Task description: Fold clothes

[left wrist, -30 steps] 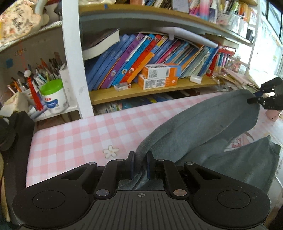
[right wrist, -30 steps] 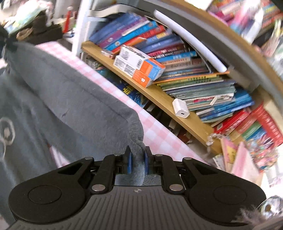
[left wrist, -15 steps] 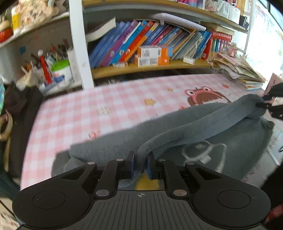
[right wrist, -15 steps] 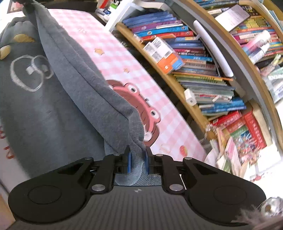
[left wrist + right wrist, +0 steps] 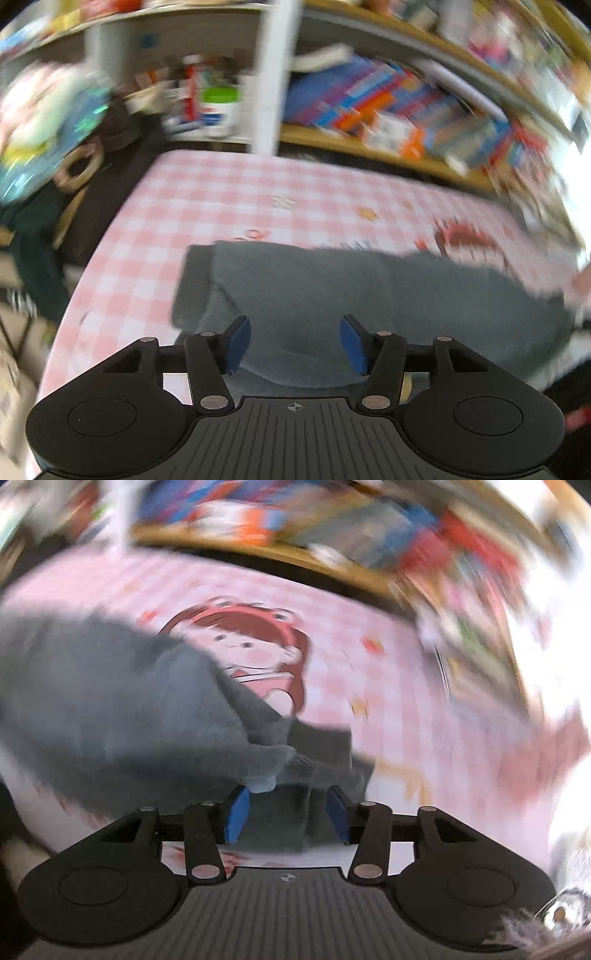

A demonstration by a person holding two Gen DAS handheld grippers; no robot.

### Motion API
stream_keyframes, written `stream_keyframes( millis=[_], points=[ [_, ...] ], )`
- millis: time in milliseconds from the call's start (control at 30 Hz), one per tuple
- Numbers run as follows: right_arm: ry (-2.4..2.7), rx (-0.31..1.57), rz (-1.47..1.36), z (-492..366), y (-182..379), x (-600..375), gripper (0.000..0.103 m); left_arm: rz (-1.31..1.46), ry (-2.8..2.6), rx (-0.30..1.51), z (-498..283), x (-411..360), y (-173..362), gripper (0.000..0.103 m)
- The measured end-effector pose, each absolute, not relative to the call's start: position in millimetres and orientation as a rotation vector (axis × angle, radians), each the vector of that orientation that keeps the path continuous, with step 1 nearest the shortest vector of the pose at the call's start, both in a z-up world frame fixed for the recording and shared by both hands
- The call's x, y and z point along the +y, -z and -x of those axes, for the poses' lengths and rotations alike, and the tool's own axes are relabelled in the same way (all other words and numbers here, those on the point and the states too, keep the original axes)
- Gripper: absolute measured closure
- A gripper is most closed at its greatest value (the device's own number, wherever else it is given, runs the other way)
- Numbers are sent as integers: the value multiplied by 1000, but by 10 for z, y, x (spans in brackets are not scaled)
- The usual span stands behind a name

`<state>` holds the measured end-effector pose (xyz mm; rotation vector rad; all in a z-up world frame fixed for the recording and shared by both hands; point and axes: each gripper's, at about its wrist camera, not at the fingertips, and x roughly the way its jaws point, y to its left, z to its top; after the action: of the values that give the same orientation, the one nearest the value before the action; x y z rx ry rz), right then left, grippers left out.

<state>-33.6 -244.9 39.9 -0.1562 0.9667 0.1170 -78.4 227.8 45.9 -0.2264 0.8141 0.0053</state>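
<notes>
A grey sweatshirt (image 5: 351,295) lies folded in a long band on the pink checked tablecloth (image 5: 207,199). My left gripper (image 5: 294,341) is open just above the garment's near edge, with blue pads (image 5: 238,341) apart and nothing between them. In the right wrist view the same grey sweatshirt (image 5: 110,709) fills the left half, blurred. My right gripper (image 5: 286,814) is open over its near right corner, with a fold of cloth lying loose between the pads (image 5: 236,814).
A bookshelf (image 5: 406,122) full of books runs along the table's far edge. A white upright post (image 5: 269,74) and a green-lidded tub (image 5: 219,107) stand at the back left. A cartoon figure is printed on the tablecloth (image 5: 255,646). Both views are motion blurred.
Both grippers have opened and let go of the sweatshirt's edge, which they held pinched before. The garment now lies flat on the table. Both cameras have swung down.
</notes>
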Motion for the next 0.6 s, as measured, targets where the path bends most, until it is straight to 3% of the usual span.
stream_keyframes(
  millis=[267,600],
  points=[
    [63,949,-678,410,-439,-3050,43,626,-266,753,956,2684,-328,48],
    [95,961,-875,321,-251,-3211,44,961,-350,724,1032,2942,-39,49]
  ],
)
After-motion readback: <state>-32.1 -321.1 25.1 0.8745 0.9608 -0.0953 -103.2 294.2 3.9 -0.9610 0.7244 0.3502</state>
